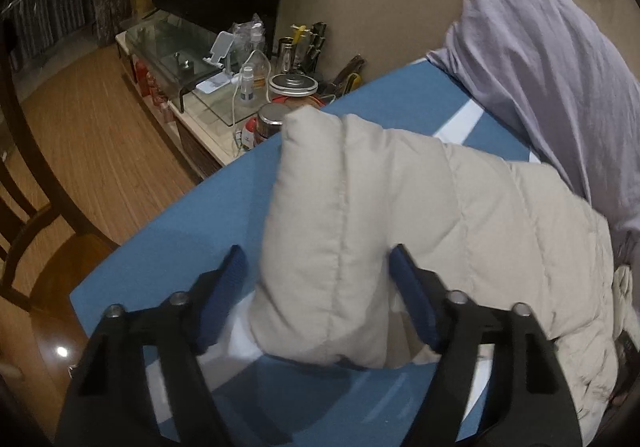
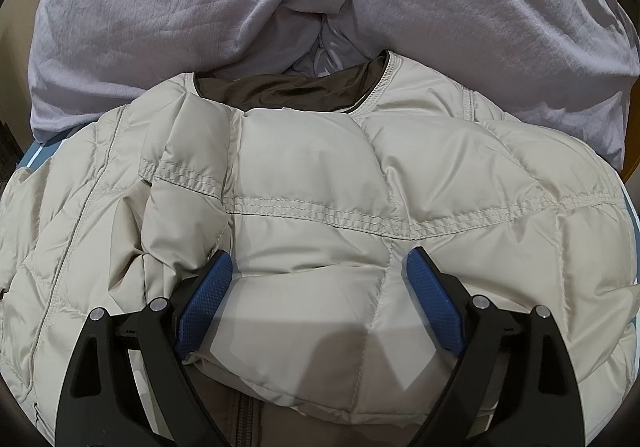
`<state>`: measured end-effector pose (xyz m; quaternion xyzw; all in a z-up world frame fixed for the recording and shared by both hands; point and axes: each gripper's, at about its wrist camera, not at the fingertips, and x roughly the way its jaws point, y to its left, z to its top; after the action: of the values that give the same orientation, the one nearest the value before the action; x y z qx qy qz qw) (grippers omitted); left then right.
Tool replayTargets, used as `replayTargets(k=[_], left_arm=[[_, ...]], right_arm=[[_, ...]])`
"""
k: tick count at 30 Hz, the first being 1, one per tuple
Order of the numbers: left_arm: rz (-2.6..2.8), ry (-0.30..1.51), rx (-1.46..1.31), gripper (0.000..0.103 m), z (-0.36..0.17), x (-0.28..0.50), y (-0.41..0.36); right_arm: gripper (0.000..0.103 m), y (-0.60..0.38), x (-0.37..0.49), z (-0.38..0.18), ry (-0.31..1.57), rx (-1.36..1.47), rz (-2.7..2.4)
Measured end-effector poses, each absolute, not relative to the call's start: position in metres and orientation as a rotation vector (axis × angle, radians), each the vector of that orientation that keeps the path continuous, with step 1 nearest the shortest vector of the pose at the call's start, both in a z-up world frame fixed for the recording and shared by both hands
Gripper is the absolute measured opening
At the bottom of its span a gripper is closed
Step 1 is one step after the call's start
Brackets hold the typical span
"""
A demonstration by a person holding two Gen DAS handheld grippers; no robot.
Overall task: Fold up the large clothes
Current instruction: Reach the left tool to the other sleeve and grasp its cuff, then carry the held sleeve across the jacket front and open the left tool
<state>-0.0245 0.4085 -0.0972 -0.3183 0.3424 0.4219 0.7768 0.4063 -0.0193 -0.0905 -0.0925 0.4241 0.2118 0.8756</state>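
Note:
A beige quilted puffer jacket [image 1: 460, 207] lies on a blue-covered surface [image 1: 192, 235]. One sleeve [image 1: 316, 175] stretches away from me toward the surface's far edge. My left gripper [image 1: 316, 253] straddles the sleeve near its cuff end. Its blue pads [image 1: 230, 287] stand either side of the padding, with a small gap on the left, so it is open. In the right wrist view the jacket's body [image 2: 320, 175] fills the frame, brown collar lining [image 2: 288, 91] at the top. My right gripper [image 2: 320, 259] is wide open over the chest panel, gripping nothing.
A lilac bedding heap [image 2: 200, 7] lies right behind the jacket, seen as bedding [image 1: 540, 67] at the right too. Left of the blue surface are a wooden floor [image 1: 100, 135], a dark chair [image 1: 24, 207], and a low cabinet [image 1: 192, 115] crowded with jars, bottles and a glass stand.

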Motion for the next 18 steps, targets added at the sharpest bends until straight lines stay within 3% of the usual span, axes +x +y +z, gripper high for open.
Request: replayTargets(k=[3, 9, 18], left_arm=[[0.914, 0.746, -0.664, 0.045, -0.098, -0.014, 0.403], [0.915, 0.752, -0.652, 0.02, -0.089, -0.001, 0.398], [0.815, 0.651, -0.567, 0.015, -0.026, 0.025, 0.366]], right_arm=[[0.091, -0.019, 0.406, -0.091, 0.885, -0.194, 0.442], [0.091, -0.019, 0.407, -0.092, 0.884, -0.192, 0.443], [0.095, -0.021, 0.397, -0.085, 0.898, -0.208, 0.452]])
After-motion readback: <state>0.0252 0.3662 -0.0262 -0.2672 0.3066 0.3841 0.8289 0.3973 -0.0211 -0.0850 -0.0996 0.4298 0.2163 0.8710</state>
